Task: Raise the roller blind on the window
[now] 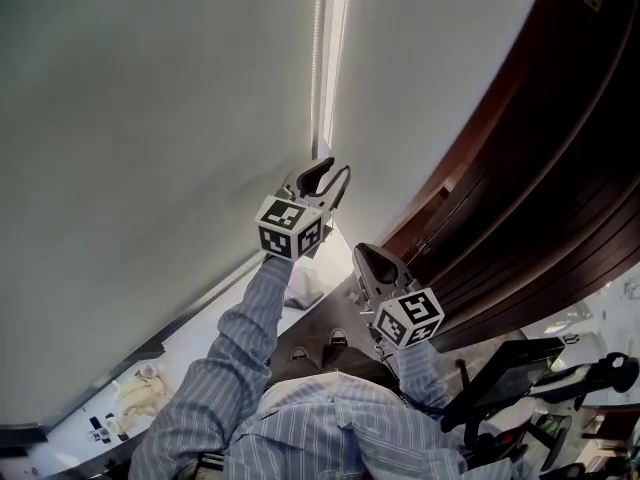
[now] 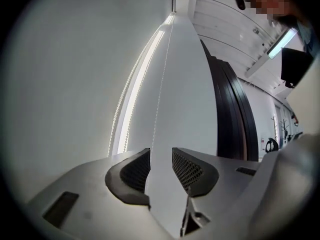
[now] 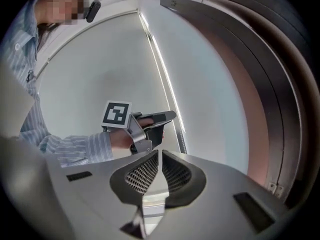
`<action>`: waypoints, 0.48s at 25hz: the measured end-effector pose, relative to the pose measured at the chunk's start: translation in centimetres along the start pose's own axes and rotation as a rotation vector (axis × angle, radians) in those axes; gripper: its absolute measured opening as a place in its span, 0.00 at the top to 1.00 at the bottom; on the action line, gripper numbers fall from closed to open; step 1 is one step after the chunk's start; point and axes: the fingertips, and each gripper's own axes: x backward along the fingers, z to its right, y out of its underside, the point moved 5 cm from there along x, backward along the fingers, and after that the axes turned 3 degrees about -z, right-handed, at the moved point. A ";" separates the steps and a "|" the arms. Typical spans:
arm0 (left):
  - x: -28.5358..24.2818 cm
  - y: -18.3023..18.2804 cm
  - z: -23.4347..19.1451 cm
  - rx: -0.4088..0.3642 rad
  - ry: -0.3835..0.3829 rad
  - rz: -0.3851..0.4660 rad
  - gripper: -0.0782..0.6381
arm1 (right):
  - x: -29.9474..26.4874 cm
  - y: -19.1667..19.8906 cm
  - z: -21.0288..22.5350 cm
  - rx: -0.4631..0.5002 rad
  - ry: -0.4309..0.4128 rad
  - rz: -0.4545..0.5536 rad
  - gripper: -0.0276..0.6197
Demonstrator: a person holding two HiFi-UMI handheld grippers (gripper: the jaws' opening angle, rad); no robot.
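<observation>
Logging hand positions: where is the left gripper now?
Head view, centre: the left gripper, jaws open, points at the foot of the bright strip right of the roller blind, up-left of the shut right gripper.

Matt cloth roller blind (image 1: 150,118); glossy wood panelling (image 1: 540,168)

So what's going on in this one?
A person stands at a window with a gripper in each hand. The blind is down. The left gripper is held up near the bead chain at the blind's edge, with its jaws apart and pinching nothing. The right gripper sits lower and behind it, with its jaws shut and nothing visible between them.
</observation>
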 end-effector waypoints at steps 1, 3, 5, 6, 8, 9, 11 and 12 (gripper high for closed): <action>-0.6 -0.3 -0.4 -0.010 -0.022 0.003 0.73 | -0.2 -0.3 0.5 0.000 -0.009 -0.001 0.95; -1.4 -0.9 -1.3 -0.023 -0.061 0.016 0.72 | -0.6 -0.6 1.2 -0.003 -0.026 -0.001 0.95; -1.8 -1.7 -1.9 -0.038 -0.060 0.032 0.72 | -0.9 -0.7 1.7 -0.009 -0.043 0.002 0.95; -1.9 -2.2 -1.9 -0.055 -0.045 0.045 0.72 | -1.1 -0.7 1.8 -0.012 -0.051 0.003 0.95; -1.9 -3.2 -1.6 -0.100 -0.016 0.090 0.72 | -1.3 -0.8 2.1 -0.016 -0.064 0.003 0.95; -1.9 -3.7 -1.4 -0.119 -0.007 0.116 0.73 | -1.4 -0.9 2.2 -0.018 -0.067 0.005 0.95; -2.0 -4.1 -1.1 -0.130 0.001 0.155 0.73 | -1.4 -1.2 2.6 -0.019 -0.064 0.016 0.95; -2.1 -4.2 -1.1 -0.118 -0.001 0.166 0.73 | -1.3 -1.4 2.7 -0.019 -0.063 0.024 0.95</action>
